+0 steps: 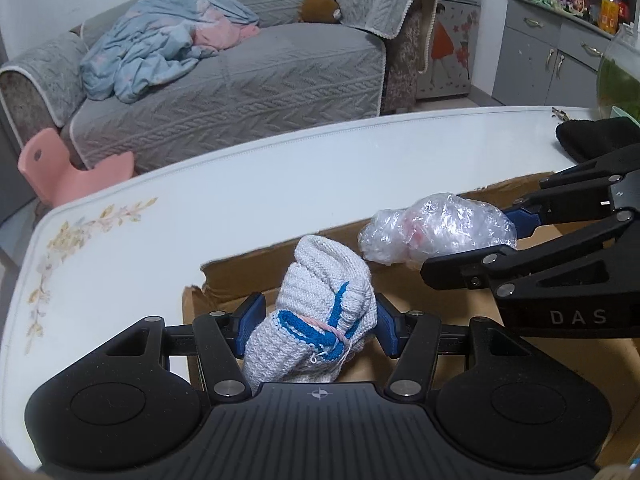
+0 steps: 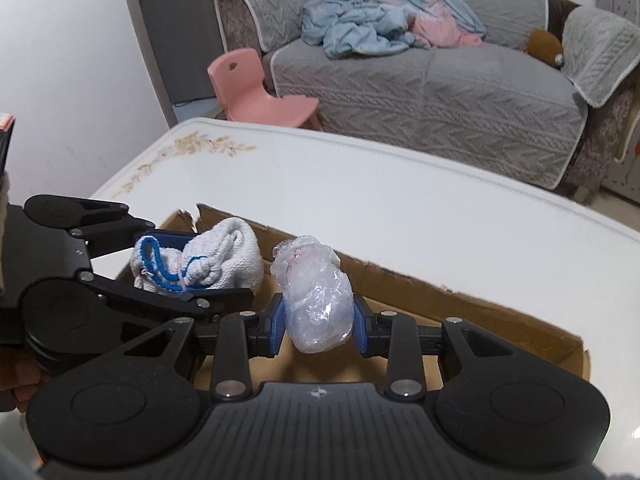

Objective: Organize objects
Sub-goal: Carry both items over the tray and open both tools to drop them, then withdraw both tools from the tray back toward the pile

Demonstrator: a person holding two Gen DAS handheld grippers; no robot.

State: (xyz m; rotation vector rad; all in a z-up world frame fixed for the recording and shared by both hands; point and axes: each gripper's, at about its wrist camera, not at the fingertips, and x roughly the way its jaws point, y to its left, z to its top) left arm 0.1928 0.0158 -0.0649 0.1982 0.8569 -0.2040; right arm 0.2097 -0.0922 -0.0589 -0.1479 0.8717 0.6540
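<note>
My left gripper [image 1: 320,322] is shut on a rolled white knit glove bundle [image 1: 316,316] with blue trim, tied with a thin pink band. It hangs over the open cardboard box [image 1: 256,264] on the white table. My right gripper [image 2: 319,320] is shut on a crumpled clear plastic bag [image 2: 316,300] with something pink inside, also above the box [image 2: 480,304]. In the left wrist view the right gripper [image 1: 516,226] reaches in from the right with the plastic bag [image 1: 436,234]. In the right wrist view the left gripper [image 2: 240,264] comes in from the left holding the glove bundle [image 2: 216,260].
The white table [image 1: 200,200] has a floral print at its left corner. A black cloth [image 1: 588,140] and a glass bowl [image 1: 620,76] sit at its far right. Beyond stand a grey sofa [image 1: 240,80] with blue bedding, a pink child's chair [image 2: 256,88] and grey cabinets [image 1: 552,52].
</note>
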